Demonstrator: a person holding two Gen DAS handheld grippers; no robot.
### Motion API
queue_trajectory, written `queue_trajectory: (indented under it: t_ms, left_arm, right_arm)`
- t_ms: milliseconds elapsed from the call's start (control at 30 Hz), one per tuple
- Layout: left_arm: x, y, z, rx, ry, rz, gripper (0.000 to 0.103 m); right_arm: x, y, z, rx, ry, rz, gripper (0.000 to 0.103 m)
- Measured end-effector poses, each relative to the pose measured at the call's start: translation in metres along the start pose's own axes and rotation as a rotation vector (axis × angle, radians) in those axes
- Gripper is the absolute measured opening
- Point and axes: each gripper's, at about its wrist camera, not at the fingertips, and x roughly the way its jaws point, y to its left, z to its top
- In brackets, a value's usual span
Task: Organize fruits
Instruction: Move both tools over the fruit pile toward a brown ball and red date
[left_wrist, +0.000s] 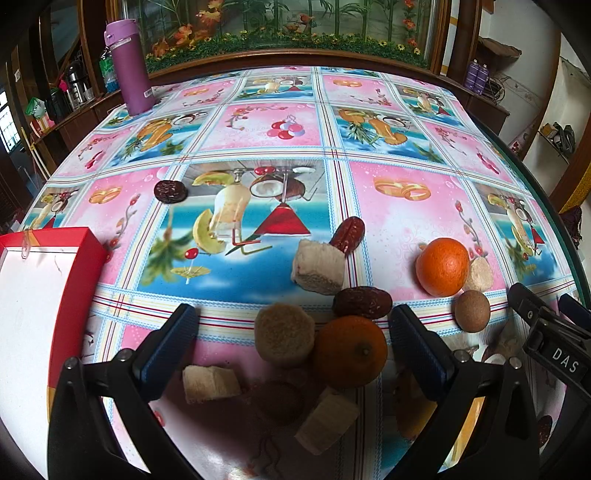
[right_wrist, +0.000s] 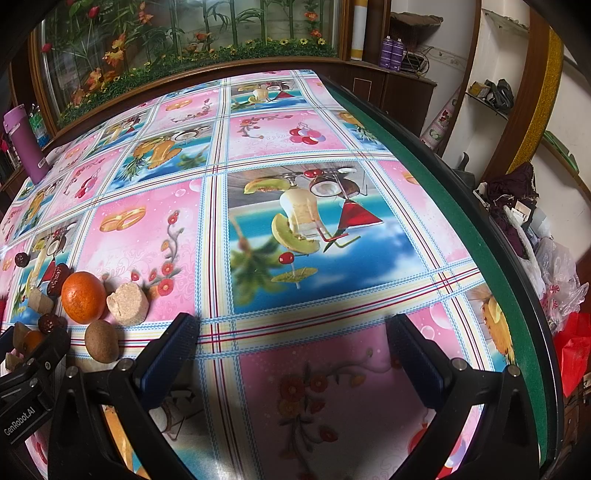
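In the left wrist view my left gripper (left_wrist: 291, 328) is open and empty, low over a cluster of food: a near orange (left_wrist: 349, 350), a round tan cake (left_wrist: 283, 336), a red date (left_wrist: 362, 302) and pale cake blocks (left_wrist: 209, 382). A second orange (left_wrist: 442, 266), a brown kiwi (left_wrist: 472, 311), another date (left_wrist: 348, 230) and a cake block (left_wrist: 318, 266) lie further out. My right gripper (right_wrist: 293, 330) is open and empty over bare tablecloth; the orange (right_wrist: 82, 297), kiwi (right_wrist: 101, 340) and a tan cake (right_wrist: 127, 303) sit to its left.
A red-rimmed white box (left_wrist: 40, 295) stands at the left. A dark dried fruit (left_wrist: 170, 191) lies alone further back. A purple bottle (left_wrist: 129, 62) stands at the far left corner. The table's green edge (right_wrist: 461, 206) runs along the right.
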Motion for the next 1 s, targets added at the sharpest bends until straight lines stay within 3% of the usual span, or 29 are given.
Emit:
queue_trajectory:
  t_ms: [500,667,767,900,1000]
  left_arm:
    - [0.0,-0.001,-0.001,-0.007,0.0,0.006,0.103]
    - [-0.004,0.002,0.001,0.033,0.032,-0.023,0.103]
    - [-0.029,0.01,-0.006,0.036,-0.022,-0.029,0.103]
    - [-0.08,0.013,-0.015,0.12,-0.132,-0.041,0.103]
    - [-0.105,0.012,-0.026,0.16,-0.169,-0.04,0.103]
  right_arm:
    - [0.001,0.0,0.0,0.0,-0.001,0.0,0.103]
    - [0.004,0.0,0.002,-0.021,0.028,0.032,0.103]
    - [-0.011,-0.006,0.003,-0.013,0.022,0.144,0.102]
    - [-0.051,-0.013,0.002,-0.044,-0.089,0.154,0.102]
    - [-0.084,-0.015,-0.005,-0.093,-0.13,0.177,0.103]
